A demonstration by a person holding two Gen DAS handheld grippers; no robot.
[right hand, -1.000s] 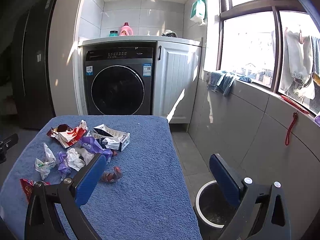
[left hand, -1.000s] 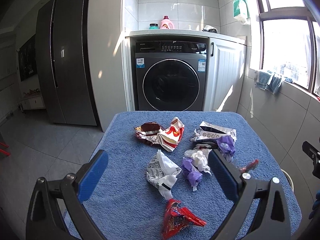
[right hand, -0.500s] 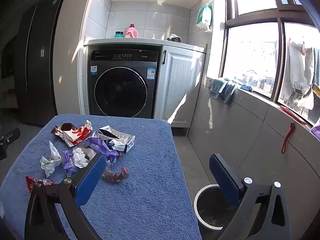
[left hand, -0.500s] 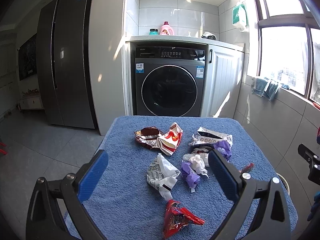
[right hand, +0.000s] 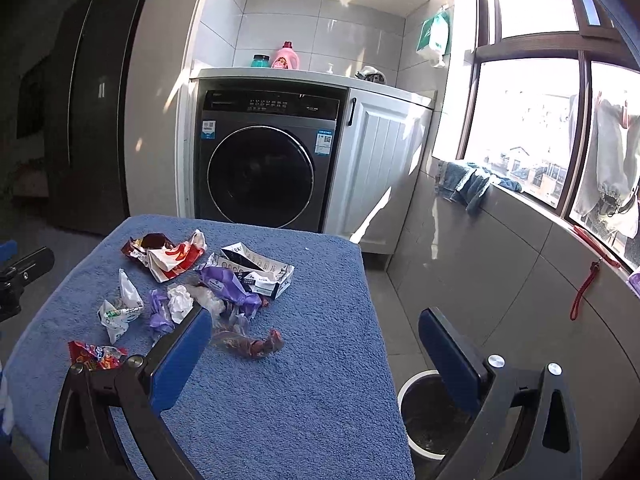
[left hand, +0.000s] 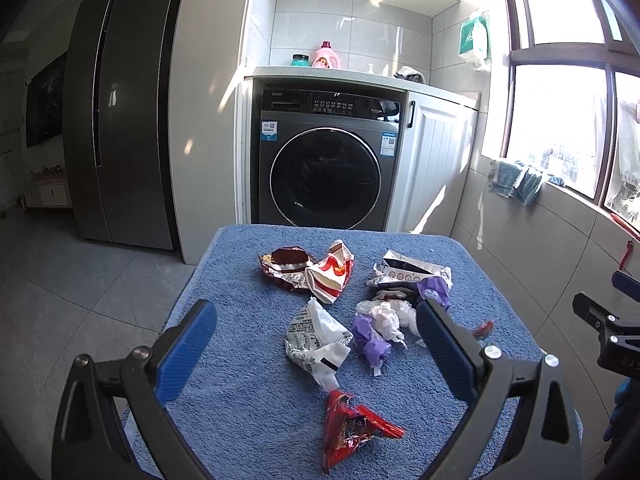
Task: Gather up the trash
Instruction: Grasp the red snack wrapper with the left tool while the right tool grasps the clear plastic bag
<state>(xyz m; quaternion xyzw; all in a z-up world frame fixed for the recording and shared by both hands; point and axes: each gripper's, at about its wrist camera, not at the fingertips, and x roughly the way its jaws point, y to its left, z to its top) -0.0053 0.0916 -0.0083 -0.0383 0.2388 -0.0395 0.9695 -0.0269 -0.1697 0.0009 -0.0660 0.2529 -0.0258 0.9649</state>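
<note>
From my left wrist camera, my left gripper [left hand: 316, 344] hangs over the near edge of the table [left hand: 240, 420], jaws spread wide and holding nothing, the blue ribbed pads [left hand: 186, 350] framing the litter. The table wears a nubby blue terry cloth. The trash lies scattered across its middle: a crumpled red foil wrapper [left hand: 352, 428] nearest me, a white printed plastic bag [left hand: 316, 340] behind it, twisted purple wrappers [left hand: 370, 340] beside a wad of white tissue [left hand: 386, 316], a red-and-white paper wrapper [left hand: 330, 274] touching a dark brown foil packet [left hand: 286, 264], and a flattened white carton [left hand: 408, 272] at the far right. A small red candy wrapper [left hand: 483, 327] peeks past my right finger. Compared with half a second ago, the view has tilted up a little, so the litter sits slightly lower in frame; nothing on the cloth has shifted.

From my right wrist camera, my right gripper [right hand: 316, 344] is also released and empty, straddling the table's right edge. A round bin [right hand: 408, 394] with a pale rim and dark inside stands on the tiled floor, just beside the table, partly behind my right finger. The candy wrapper [right hand: 252, 344], glossy and twisted, lies just past my left finger's tip. Against the earlier frame, it appears further right of the pad and the bin sits lower, closer under the finger.
</note>
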